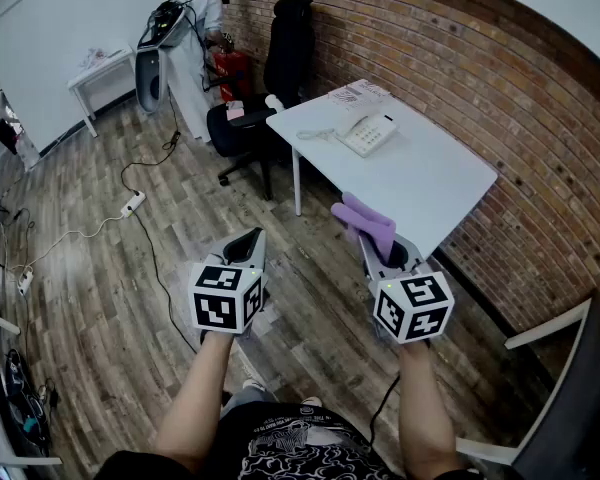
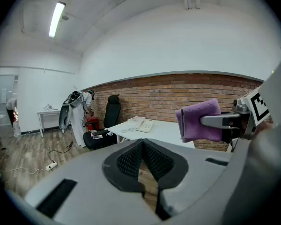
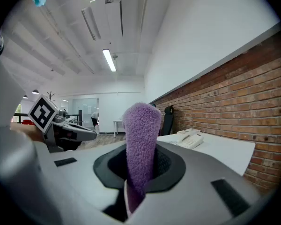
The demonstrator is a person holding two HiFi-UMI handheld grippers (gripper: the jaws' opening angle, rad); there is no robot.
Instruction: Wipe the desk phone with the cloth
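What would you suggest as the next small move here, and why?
Probably step toward the white table and carry the right hand-held gripper forward to the desk phone. It is already shut on the purple cloth, but the phone sits well ahead of both grippers, untouched. The left hand-held gripper is shut and empty.

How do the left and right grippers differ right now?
The right gripper is shut on the purple cloth, which sticks out past its jaws; the left gripper is shut on nothing. The right gripper is nearer the table than the left gripper. Both are held short of the desk phone.
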